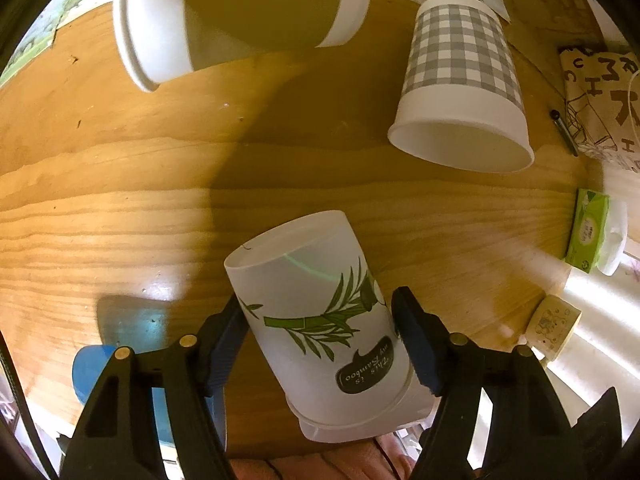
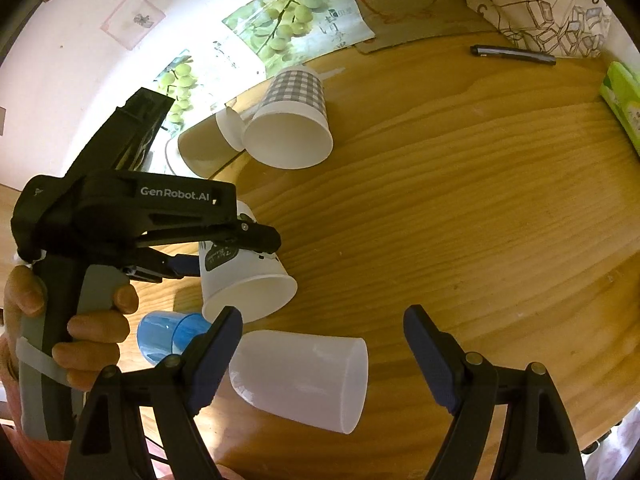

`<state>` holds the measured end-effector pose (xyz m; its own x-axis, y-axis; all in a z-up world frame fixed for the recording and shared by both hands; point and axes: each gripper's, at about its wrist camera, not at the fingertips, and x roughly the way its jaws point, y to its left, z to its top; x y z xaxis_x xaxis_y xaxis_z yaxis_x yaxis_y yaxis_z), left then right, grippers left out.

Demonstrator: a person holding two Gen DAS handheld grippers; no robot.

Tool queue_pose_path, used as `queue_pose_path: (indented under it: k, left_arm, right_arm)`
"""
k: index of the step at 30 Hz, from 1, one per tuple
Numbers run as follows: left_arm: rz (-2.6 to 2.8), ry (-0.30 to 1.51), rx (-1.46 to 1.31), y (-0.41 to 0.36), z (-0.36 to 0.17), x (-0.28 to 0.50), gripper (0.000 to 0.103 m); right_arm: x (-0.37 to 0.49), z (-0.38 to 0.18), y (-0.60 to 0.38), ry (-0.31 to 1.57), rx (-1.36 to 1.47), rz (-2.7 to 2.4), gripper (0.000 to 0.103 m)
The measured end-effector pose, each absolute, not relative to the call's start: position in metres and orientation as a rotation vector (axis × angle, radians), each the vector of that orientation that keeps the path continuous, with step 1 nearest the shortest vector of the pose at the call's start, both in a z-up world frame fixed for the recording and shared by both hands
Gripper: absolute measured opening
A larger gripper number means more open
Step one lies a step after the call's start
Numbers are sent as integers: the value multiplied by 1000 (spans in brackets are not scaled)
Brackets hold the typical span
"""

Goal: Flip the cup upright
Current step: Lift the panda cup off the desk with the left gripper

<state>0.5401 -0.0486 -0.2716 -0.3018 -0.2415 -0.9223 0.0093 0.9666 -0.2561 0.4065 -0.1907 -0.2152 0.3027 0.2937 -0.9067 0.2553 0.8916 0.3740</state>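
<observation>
My left gripper [image 1: 320, 308] is shut on a white paper cup with a green bamboo print [image 1: 316, 320]. The cup is held off the wooden table [image 1: 120, 208], tilted, its base pointing away from the camera. In the right wrist view the same cup [image 2: 244, 276] shows in the left gripper [image 2: 224, 252] with its open mouth facing down and toward the camera. My right gripper [image 2: 324, 320] is open and empty above a frosted white plastic cup [image 2: 304, 376] that lies on its side.
A grey checked cup [image 1: 460, 80] and a brown cup [image 1: 240, 12] lie on their sides at the far side. A blue cup [image 2: 168, 336] lies near the table's front edge. A pen [image 2: 512, 54], green tissue pack [image 1: 588, 228], printed bag [image 2: 536, 8] and tape roll [image 1: 554, 324] sit along the right.
</observation>
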Motion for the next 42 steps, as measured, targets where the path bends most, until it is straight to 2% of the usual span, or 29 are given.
queue_pose_path:
  k: [11, 24, 42]
  left_arm:
    - [-280, 1748, -106, -58, -240, 517, 74]
    - [-358, 1532, 72, -71, -168, 478, 74]
    - [-316, 1385, 327, -58, -120, 371, 74]
  right_arm:
    - [385, -197, -194, 1213, 486, 50, 83]
    - [347, -168, -190, 1130, 462, 96, 83]
    - [253, -156, -181, 1071, 424, 189, 83]
